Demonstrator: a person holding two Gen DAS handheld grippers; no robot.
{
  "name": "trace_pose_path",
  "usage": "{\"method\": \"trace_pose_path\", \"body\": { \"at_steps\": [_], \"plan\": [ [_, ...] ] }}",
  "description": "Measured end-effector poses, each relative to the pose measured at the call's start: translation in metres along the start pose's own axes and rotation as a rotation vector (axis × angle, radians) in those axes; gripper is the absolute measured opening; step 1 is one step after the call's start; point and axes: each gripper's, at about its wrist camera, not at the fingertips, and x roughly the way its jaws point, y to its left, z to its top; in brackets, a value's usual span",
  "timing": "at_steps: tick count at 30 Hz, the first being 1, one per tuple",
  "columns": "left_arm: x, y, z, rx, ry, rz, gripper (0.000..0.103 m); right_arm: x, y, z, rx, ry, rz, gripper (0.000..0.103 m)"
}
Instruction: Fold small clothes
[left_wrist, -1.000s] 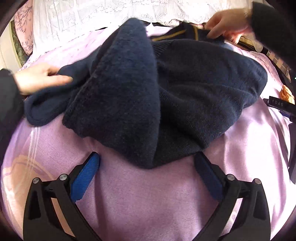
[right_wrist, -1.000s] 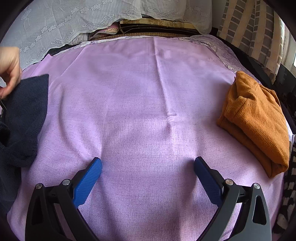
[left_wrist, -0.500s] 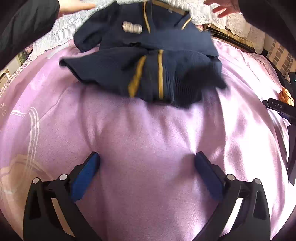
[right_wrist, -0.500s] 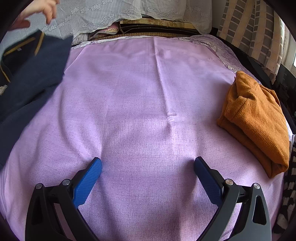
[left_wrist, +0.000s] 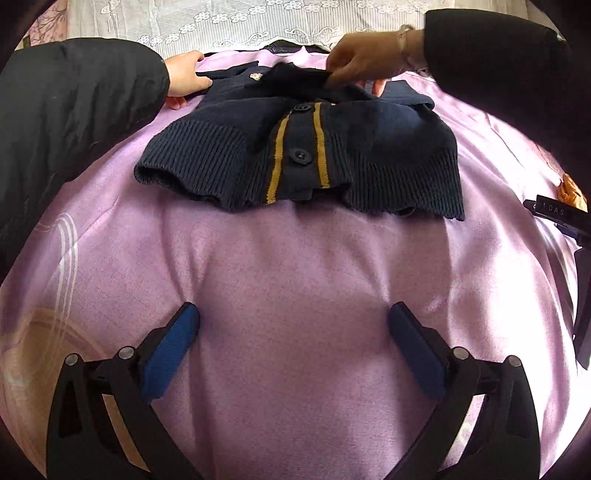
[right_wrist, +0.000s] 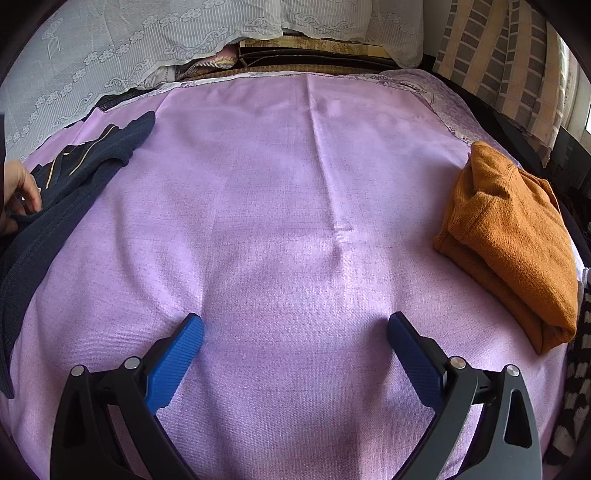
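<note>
- A bed spread with a lilac sheet (right_wrist: 295, 206) serves as the folding surface, its middle kept bare, apparently as working room for the next garment
- A navy knitted cardigan (left_wrist: 303, 147) with mustard stripes lies face up at the far side of the sheet in the left wrist view, ribbed hem nearest the camera, buttons fastened; it looks laid out flat so the sleeves and sides can be folded in
- An orange sweater (right_wrist: 513, 243), already folded into a compact bundle, sits near the bed's right edge, well apart from the cardigan, seemingly set aside as finished work
- A person's bare hand (left_wrist: 358, 62), in a dark sleeve, pinches dark fabric at the cardigan's collar end, while the other hand (left_wrist: 184, 79) rests on the sleeve side, likely straightening the garment
- The left tool (left_wrist: 293, 325) rests low on the sheet near the hem, blue pads spread wide and gripping nothing
- The right tool (right_wrist: 295, 332) sits over bare sheet between the two garments, pads likewise spread and empty
- No basket, box or other container appears in either view
</note>
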Motion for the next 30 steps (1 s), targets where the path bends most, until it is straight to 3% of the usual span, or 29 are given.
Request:
{"method": "trace_pose_path", "body": {
  "at_steps": [30],
  "plan": [
    [0.0018, -0.0021, 0.0032, 0.001, 0.002, 0.001, 0.099, 0.0001, 0.0003, 0.0002, 0.0, 0.0, 0.0, 0.1]
  ]
}}
